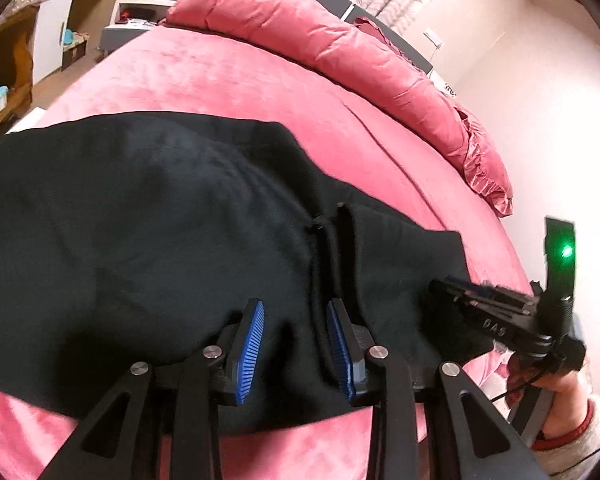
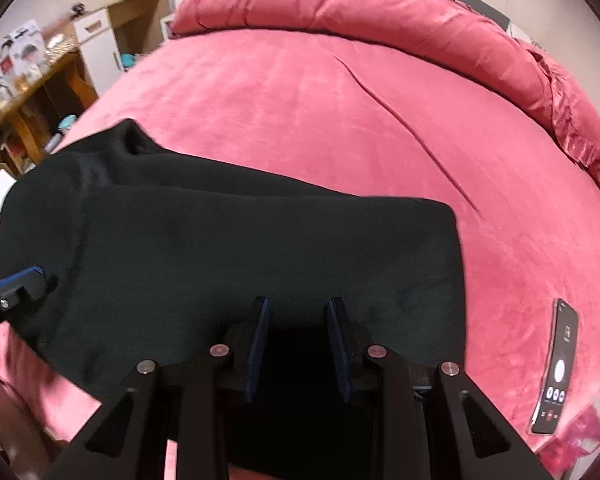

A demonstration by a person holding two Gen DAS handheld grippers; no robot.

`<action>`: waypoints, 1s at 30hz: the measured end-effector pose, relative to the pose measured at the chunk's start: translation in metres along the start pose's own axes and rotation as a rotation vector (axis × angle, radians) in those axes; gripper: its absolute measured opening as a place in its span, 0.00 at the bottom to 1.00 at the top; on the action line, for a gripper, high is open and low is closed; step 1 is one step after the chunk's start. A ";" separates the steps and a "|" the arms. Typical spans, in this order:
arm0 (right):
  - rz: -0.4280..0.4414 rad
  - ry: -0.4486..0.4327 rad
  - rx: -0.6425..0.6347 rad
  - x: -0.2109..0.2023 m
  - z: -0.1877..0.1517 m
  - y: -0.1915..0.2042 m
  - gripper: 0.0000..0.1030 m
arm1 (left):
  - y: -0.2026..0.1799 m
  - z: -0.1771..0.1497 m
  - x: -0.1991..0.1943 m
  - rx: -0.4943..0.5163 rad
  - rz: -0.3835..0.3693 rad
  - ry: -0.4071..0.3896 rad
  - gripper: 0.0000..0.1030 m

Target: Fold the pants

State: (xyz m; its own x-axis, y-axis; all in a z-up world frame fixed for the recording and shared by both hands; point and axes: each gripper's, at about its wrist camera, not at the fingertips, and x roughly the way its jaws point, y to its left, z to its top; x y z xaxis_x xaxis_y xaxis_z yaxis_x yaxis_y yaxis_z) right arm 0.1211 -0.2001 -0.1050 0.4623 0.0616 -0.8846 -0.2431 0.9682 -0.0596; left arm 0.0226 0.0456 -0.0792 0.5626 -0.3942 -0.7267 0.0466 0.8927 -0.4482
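Pink bed [image 2: 300, 128], black pants [image 2: 240, 248], phone [image 2: 556, 368] near, both grippers' jaws apart.

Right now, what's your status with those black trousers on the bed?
Both grippers, left and right, open over the black pants. Pants spread on pink bed. Phone lies right, apart from the cloth.

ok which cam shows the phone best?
Right wrist view. The phone lies flat on the pink bedspread, right of the black pants, with its lit screen facing up and whole outline visible. The left wrist view does not show it at all; that side is taken up by the right gripper.
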 end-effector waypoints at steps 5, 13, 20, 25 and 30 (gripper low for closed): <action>0.102 -0.061 -0.036 -0.011 -0.004 0.027 0.28 | 0.021 -0.015 -0.014 -0.023 0.025 -0.014 0.32; 0.153 -0.014 -0.125 0.007 -0.018 0.063 0.29 | 0.048 -0.015 -0.039 -0.124 0.059 -0.080 0.33; 0.154 -0.044 -0.125 0.007 -0.025 0.058 0.31 | 0.092 -0.011 -0.096 -0.311 0.263 -0.270 0.52; 0.162 -0.052 -0.111 0.003 -0.030 0.050 0.31 | 0.127 -0.020 -0.118 -0.494 0.305 -0.289 0.52; 0.168 -0.057 -0.102 0.009 -0.026 0.055 0.31 | 0.153 -0.036 -0.126 -0.651 0.325 -0.252 0.50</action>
State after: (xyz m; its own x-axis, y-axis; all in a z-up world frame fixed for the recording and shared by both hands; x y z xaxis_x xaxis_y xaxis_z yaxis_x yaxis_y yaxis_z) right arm 0.0896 -0.1530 -0.1284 0.4545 0.2369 -0.8587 -0.4051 0.9135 0.0376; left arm -0.0710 0.2238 -0.0752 0.6399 -0.0023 -0.7685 -0.6044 0.6161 -0.5051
